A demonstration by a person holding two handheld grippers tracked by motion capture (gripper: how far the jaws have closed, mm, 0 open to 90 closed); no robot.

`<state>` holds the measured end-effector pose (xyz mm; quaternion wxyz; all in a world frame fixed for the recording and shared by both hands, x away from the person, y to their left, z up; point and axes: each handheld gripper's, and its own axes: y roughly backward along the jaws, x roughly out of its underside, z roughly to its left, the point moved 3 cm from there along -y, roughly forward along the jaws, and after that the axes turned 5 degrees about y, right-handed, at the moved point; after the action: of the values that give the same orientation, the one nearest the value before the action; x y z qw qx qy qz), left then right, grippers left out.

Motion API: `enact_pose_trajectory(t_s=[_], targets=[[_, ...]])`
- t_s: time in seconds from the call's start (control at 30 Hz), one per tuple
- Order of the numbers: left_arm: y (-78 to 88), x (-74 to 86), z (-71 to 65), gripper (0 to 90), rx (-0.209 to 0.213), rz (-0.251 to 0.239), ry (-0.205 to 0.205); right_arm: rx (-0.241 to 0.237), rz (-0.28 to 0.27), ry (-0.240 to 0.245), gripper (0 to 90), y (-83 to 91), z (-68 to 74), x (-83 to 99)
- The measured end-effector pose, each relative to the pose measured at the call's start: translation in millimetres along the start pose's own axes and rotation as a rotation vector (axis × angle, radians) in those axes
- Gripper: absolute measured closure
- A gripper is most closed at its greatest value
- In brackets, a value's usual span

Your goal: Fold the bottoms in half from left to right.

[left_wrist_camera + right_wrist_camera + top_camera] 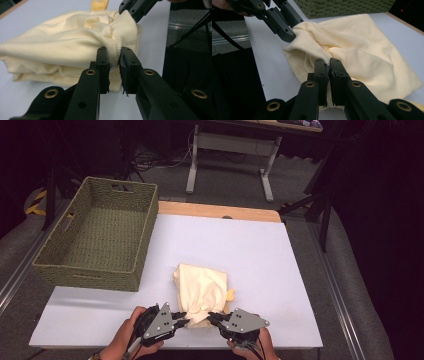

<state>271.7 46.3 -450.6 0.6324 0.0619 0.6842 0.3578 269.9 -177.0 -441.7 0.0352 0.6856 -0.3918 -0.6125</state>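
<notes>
A cream knit garment (200, 287) lies loosely folded on the white table (260, 245), close to the front edge. My left gripper (186, 321) is shut on the garment's ribbed hem (125, 32) at its near left corner; in the left gripper view (115, 58) the pads pinch the fabric. My right gripper (212, 317) is shut on the same ribbed edge a little to the right, with the fabric squeezed between its jaws in the right gripper view (329, 62). The two grippers face each other, a short stretch of hem apart. Each shows in the other's view: the right gripper (130, 7), the left gripper (287, 32).
A green woven basket (85, 272) with handle slots stands at the table's far left, its inside bare. It also shows behind the garment (342, 7). A small yellow piece (230, 295) sticks out at the garment's right side. A desk frame (230, 150) stands beyond the table.
</notes>
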Motion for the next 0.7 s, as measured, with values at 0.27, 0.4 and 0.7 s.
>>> enact_pose_trajectory(t_s=[0.27,0.4,0.7], targets=[[-6.0,11.2,2.6,77.9,0.002,0.039,0.010,-0.013,-0.041,-0.026,82.7,2.7,-2.2,-3.9],[-8.3,13.0,3.1,77.8,0.004,0.044,0.016,-0.050,-0.085,-0.044,86.9,10.2,-5.4,-9.9],[-11.2,17.0,4.9,77.3,-0.001,0.054,0.017,0.021,-0.052,-0.044,89.5,-5.1,-12.4,-11.8]])
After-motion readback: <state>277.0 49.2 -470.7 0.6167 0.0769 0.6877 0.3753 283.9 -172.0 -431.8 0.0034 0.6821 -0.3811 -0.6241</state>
